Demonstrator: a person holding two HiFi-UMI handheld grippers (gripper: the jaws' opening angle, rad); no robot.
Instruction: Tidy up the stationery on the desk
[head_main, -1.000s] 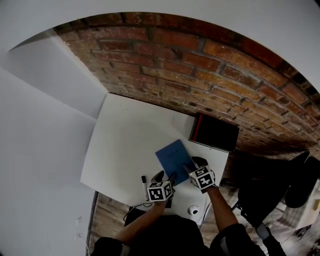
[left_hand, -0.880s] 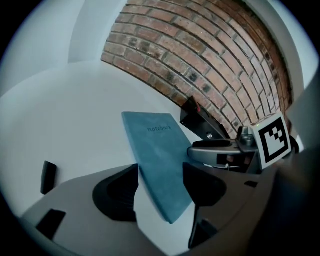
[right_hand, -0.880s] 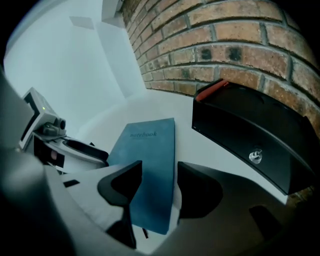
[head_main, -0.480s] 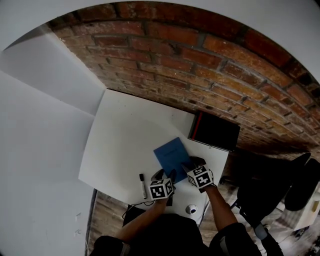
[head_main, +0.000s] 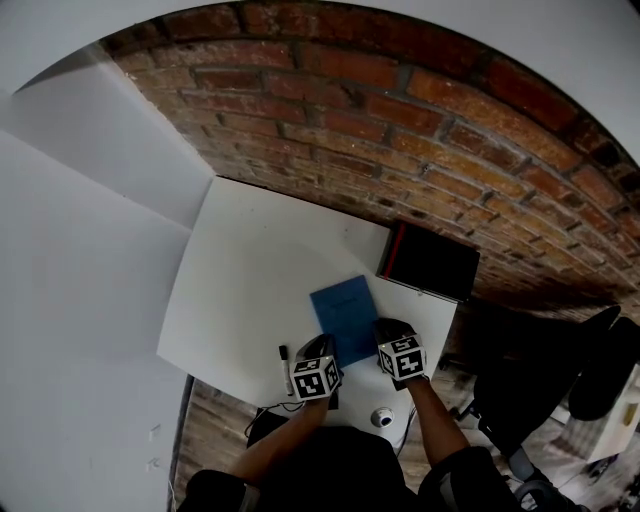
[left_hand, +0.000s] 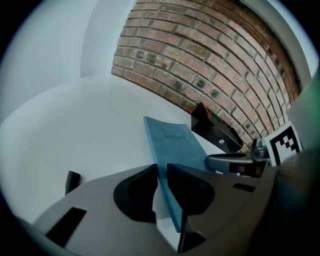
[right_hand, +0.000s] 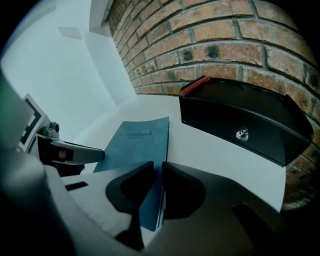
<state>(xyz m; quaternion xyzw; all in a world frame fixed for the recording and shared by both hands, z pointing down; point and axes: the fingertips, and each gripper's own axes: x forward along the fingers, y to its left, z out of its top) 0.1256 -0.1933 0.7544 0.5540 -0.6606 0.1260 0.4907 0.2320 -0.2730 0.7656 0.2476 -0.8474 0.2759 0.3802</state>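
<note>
A blue notebook (head_main: 345, 316) lies flat on the white desk (head_main: 250, 290), near its front edge. My left gripper (head_main: 322, 352) is shut, its tips over the notebook's near left edge (left_hand: 175, 142). My right gripper (head_main: 388, 335) is shut too, at the notebook's near right edge (right_hand: 137, 142). In the left gripper view the jaws (left_hand: 161, 167) leave only a thin slit; so do those in the right gripper view (right_hand: 158, 167). A black marker pen (head_main: 285, 366) lies left of the left gripper, its cap end (left_hand: 72, 181) showing.
A black box (head_main: 430, 262) with a red edge stands at the desk's back right against the brick wall (head_main: 400, 130); it fills the right gripper view's right side (right_hand: 245, 125). A black chair (head_main: 600, 360) is off to the right. A small white round object (head_main: 385, 418) lies below the desk's front edge.
The notebook has turned a little and lies squarer to the desk. Both grippers stay shut at its near edge, shifted slightly toward me.
</note>
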